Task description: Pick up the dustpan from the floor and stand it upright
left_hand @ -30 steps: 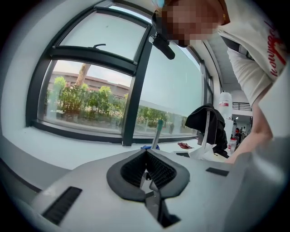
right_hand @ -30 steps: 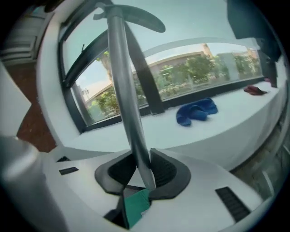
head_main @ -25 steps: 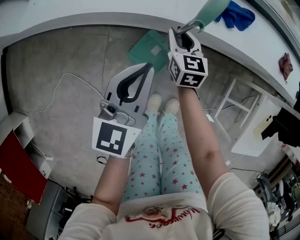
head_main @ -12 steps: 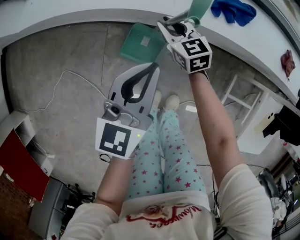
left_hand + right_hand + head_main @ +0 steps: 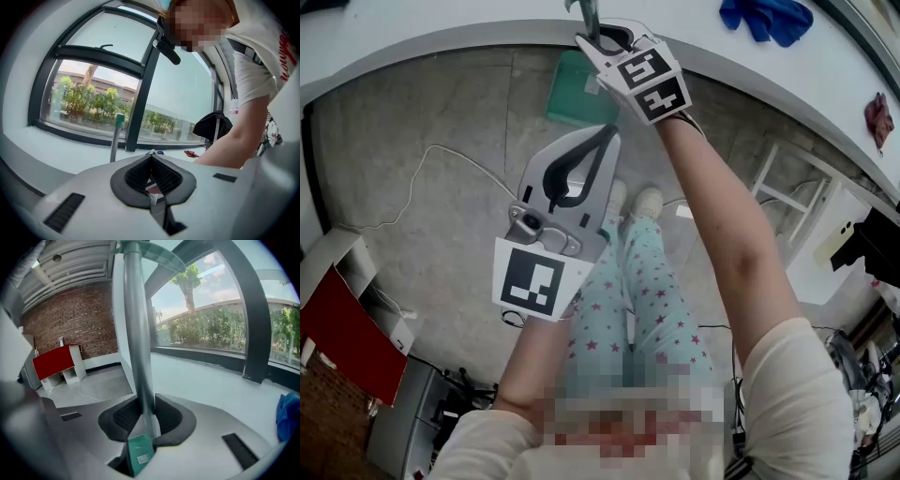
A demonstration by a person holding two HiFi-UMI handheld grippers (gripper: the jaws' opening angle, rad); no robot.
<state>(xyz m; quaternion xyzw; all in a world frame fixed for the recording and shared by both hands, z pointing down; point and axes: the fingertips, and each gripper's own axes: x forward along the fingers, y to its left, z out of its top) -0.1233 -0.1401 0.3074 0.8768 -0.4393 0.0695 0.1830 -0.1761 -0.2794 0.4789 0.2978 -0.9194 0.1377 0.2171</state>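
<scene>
The dustpan (image 5: 581, 89) is in the right tongs (image 5: 602, 39), which are clamped on its grey pole, while the green pan hangs below them over the grey floor, near the foot of the white ledge. In the right gripper view the pole (image 5: 137, 333) stands almost upright between the two dark pads, and the pan (image 5: 139, 454) shows through the gap under them. We cannot tell if its lower edge touches the floor.

We judge it a light thing: the pan looks like thin plastic and the pole like a stiff metal tube. The tube is smooth and round, so we think it can turn or slide in the pads, and the pan, which hangs off to one side, may pull it round. In our opinion the best place to take hold is the pole itself, gripped across and held near vertical; the thin wall of the pan would bend.

There is a small white label on the pan, but its print is too small to read. The cubes on the tongs carry only black and white square markers, no words.

The left tongs (image 5: 598, 141) are closed together and hold nothing. A blue cloth (image 5: 766, 19) lies on the ledge, and a white cable (image 5: 441, 155) runs across the floor.
</scene>
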